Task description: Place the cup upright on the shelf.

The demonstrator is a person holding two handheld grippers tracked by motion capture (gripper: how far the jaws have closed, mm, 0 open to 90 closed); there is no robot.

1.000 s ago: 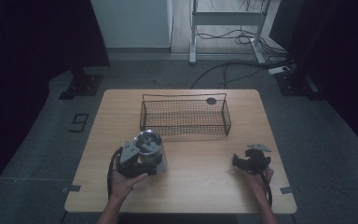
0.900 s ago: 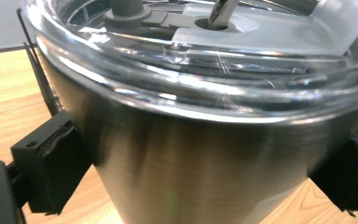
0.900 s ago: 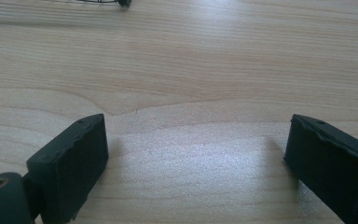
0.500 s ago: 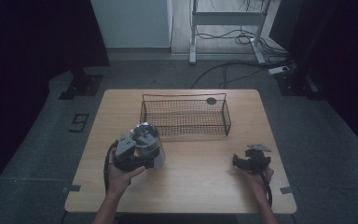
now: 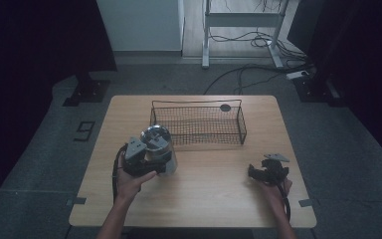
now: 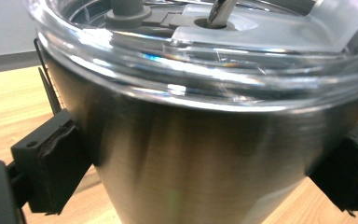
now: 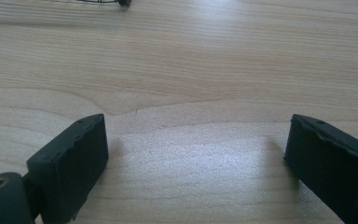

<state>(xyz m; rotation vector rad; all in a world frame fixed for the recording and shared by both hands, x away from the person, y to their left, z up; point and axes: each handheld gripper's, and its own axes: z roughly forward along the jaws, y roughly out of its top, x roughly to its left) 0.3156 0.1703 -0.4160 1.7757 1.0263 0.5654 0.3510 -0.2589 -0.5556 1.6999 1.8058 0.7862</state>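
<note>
Carried forward since a second ago, the steel tumbler [image 5: 156, 144] now sits pinched in the left gripper [image 5: 151, 157], seemingly raised just before the wire basket [image 5: 197, 124]; right gripper [image 5: 266, 172] rests low, jaws spread

Left claw [image 5: 151, 152] with clamped steel tumbler [image 5: 156, 142] carried forward, closer to wire basket [image 5: 197, 124]

Wire basket [image 5: 197, 124] — on table [image 5: 214, 199].
</note>
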